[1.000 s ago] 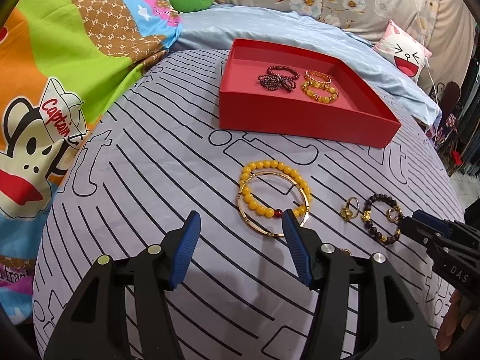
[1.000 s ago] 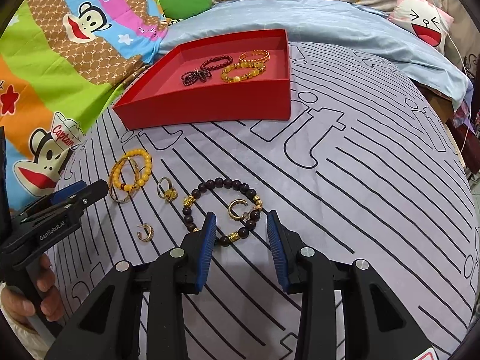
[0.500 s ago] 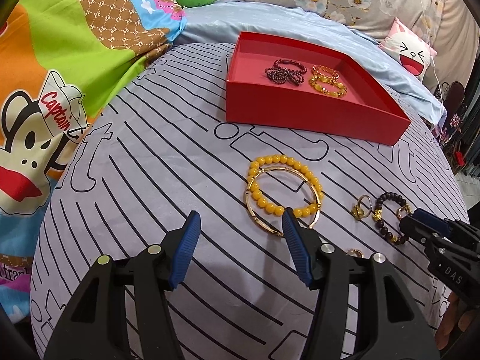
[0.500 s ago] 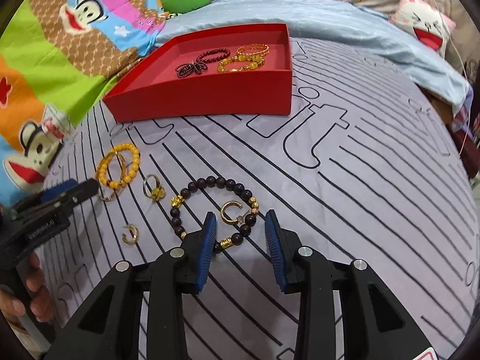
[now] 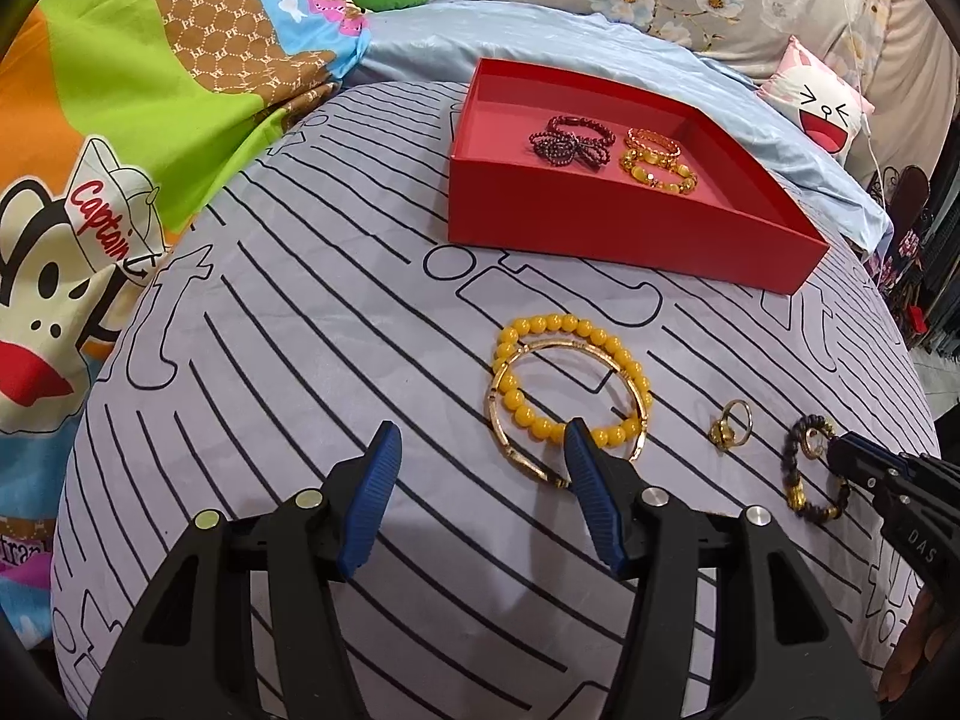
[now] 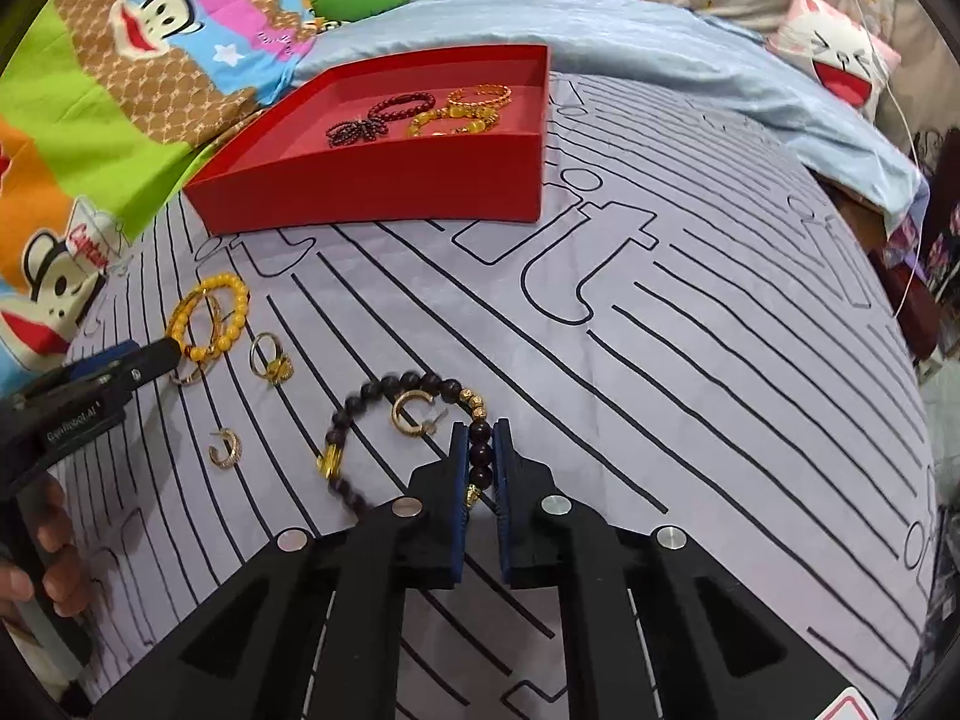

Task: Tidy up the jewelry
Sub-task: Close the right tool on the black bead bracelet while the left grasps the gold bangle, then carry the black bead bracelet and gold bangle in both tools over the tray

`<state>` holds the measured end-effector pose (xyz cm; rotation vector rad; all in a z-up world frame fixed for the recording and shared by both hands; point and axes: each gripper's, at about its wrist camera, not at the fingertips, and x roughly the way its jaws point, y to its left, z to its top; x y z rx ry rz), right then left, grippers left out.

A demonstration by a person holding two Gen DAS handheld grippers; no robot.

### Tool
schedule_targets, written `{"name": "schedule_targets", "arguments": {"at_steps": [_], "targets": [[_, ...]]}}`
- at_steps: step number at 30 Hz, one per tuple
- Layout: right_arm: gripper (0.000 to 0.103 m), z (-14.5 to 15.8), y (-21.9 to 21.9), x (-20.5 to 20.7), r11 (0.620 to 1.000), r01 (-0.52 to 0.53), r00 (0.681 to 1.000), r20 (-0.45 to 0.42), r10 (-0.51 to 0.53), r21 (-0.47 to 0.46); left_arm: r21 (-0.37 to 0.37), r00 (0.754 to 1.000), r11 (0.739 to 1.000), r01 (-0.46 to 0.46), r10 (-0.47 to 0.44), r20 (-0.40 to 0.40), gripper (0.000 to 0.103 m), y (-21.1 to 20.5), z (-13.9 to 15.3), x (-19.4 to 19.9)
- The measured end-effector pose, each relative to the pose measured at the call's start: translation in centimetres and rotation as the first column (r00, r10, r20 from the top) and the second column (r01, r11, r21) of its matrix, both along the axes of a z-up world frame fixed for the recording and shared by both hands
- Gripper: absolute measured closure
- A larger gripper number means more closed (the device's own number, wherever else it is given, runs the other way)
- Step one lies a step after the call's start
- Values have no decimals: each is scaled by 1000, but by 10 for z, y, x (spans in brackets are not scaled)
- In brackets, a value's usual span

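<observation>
Dark bead bracelet [image 6: 414, 420] on striped sheet [image 6: 690, 330], right gripper [image 6: 480, 468] just closed on its beads. Left gripper [image 5: 480, 468] open, empty. Risk: gold hoop earring [image 6: 411, 414] inside loop snags on lift.

We look down at a slant from just behind each hand-held gripper, its fingers filling the bottom of the frame, close over the striped bed cover [image 5: 288, 324]. The left view faces the red tray [image 5: 606, 228] in its upper centre; the right view has that tray [image 6: 384, 192] at upper left. Both share the yellow bead bracelet [image 5: 600, 438] [image 6: 231, 324], and each catches the other hand-held gripper at its outer edge.
</observation>
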<state>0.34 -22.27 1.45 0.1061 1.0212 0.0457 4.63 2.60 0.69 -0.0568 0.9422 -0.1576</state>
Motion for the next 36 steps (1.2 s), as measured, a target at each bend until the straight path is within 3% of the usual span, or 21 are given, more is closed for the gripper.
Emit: {"name": "schedule_targets", "arguments": {"at_steps": [6, 12, 20, 25, 36], "targets": [[96, 1, -6, 3, 998, 25, 1000, -5, -25, 64, -37, 1000, 999, 12, -12, 8, 48, -4, 7, 1], [96, 1, -5, 5, 996, 20, 1000, -5, -20, 85, -20, 998, 999, 40, -40, 40, 29, -19, 12, -1], [96, -2, -5, 8, 995, 19, 1000, -13, -18, 95, 18, 998, 998, 63, -63, 2, 30, -31, -3, 10], [96, -2, -5, 10, 995, 20, 1000, -13, -18, 101, 57, 997, 995, 76, -77, 23, 44, -34, -3, 8], [96, 21, -4, 8, 993, -3, 999, 33, -1, 120, -18, 996, 997, 77, -77, 35, 45, -24, 18, 3]]}}
